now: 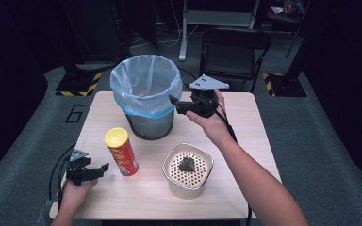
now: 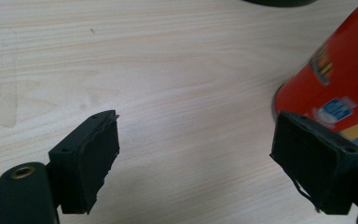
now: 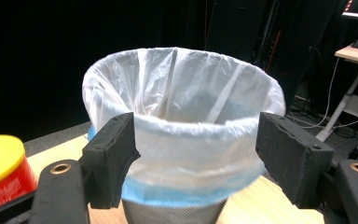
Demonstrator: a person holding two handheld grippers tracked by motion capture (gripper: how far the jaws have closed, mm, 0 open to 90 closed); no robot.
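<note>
Both grippers gape empty: right gripper (image 1: pixel 174 104) beside bin (image 1: pixel 145 96).

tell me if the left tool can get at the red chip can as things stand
Probably yes. The left tool sits open on the table right beside the red chip can, jaws pointed toward it, with bare tabletop between them. In the left gripper view the can rises just beyond one jaw, slightly off-centre.

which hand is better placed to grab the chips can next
Left. The left hand-held gripper sits open on the table right beside the red chips can, whose base shows by one jaw. The right hand-held gripper is open, up at the lined bin.
</note>
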